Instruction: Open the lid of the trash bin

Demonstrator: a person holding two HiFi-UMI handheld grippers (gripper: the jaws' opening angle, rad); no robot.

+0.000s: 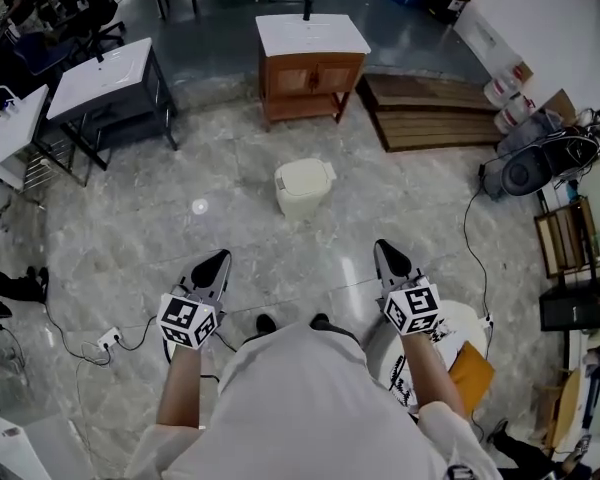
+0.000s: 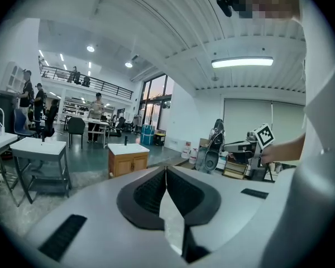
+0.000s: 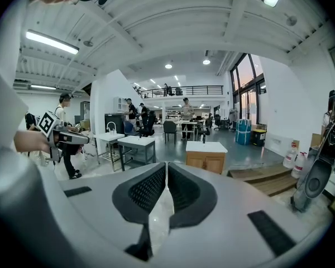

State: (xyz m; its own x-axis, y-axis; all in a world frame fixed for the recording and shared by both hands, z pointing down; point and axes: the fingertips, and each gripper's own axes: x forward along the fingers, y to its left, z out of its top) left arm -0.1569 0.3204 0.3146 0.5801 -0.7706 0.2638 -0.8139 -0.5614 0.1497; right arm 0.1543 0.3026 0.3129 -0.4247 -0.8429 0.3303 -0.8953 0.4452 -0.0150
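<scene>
A small cream trash bin (image 1: 302, 187) with its lid down stands on the marble floor, well ahead of both grippers in the head view. My left gripper (image 1: 220, 258) is held out at the lower left and my right gripper (image 1: 382, 248) at the lower right, both pointing toward the bin from a distance. In each gripper view the black ribbed jaws meet at the tips, with nothing between them: left gripper (image 2: 166, 169), right gripper (image 3: 166, 165). The bin is hidden behind the jaws in both gripper views.
A wooden cabinet (image 1: 311, 66) with a white top stands behind the bin, with stacked wooden boards (image 1: 435, 111) to its right. A grey table (image 1: 108, 83) is at the back left. A power strip and cable (image 1: 108, 342) lie on the floor at the left. Clutter and a vacuum (image 1: 535, 163) line the right side.
</scene>
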